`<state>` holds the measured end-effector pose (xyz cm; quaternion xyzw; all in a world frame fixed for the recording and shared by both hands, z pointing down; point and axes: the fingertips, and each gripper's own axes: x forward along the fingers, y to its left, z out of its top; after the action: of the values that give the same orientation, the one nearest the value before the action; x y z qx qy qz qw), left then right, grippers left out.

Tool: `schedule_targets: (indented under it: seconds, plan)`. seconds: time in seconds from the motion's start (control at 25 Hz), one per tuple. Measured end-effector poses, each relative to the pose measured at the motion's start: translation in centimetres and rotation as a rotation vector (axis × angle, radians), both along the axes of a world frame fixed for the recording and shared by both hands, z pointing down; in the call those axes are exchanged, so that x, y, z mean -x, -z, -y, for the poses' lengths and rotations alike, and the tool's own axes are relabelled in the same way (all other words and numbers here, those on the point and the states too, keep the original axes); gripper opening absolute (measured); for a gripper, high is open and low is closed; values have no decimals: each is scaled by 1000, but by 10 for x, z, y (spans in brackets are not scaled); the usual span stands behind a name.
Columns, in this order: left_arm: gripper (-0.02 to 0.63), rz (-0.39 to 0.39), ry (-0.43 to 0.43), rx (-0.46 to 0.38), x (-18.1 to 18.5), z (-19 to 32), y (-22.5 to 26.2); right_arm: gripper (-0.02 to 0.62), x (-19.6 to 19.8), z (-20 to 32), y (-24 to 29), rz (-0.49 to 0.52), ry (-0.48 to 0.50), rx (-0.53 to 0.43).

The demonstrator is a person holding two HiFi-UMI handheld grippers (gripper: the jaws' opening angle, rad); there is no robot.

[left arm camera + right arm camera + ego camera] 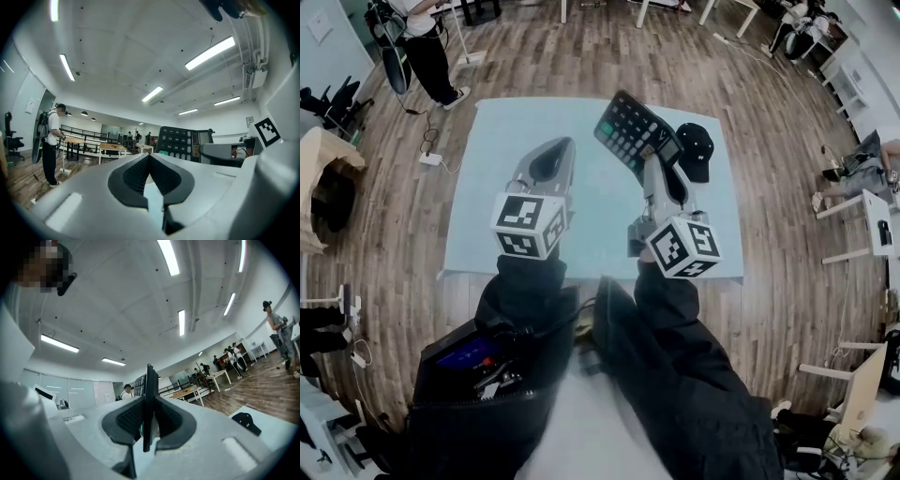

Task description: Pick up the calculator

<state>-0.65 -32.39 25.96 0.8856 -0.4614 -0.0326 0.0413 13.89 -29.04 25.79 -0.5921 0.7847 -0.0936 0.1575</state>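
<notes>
left gripper [554, 147] pointing level, jaws meeting tip to tip, gripping nothing. right gripper [655, 161] tilting slightly upward, jaws pinching calculator [630, 127] edge-on, holding it aloft. both forearms in dark sleeves [527, 292] reaching forward side by side, grippers riding at similar height, well apart.

Blk sleeves [675, 323], grey tools [557, 145] [658, 161]
</notes>
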Motion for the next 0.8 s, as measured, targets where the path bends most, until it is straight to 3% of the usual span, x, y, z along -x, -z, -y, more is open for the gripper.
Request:
schedule_targets:
  seconds: [0.36, 0.8]
  plan:
    - [-3, -9, -4, -69, -4, -5, 24, 52, 2, -12, 44, -134, -72, -142]
    - [-3, -11, -24, -84, -12, -11, 32, 52, -5, -21, 53, -169, -103, -154]
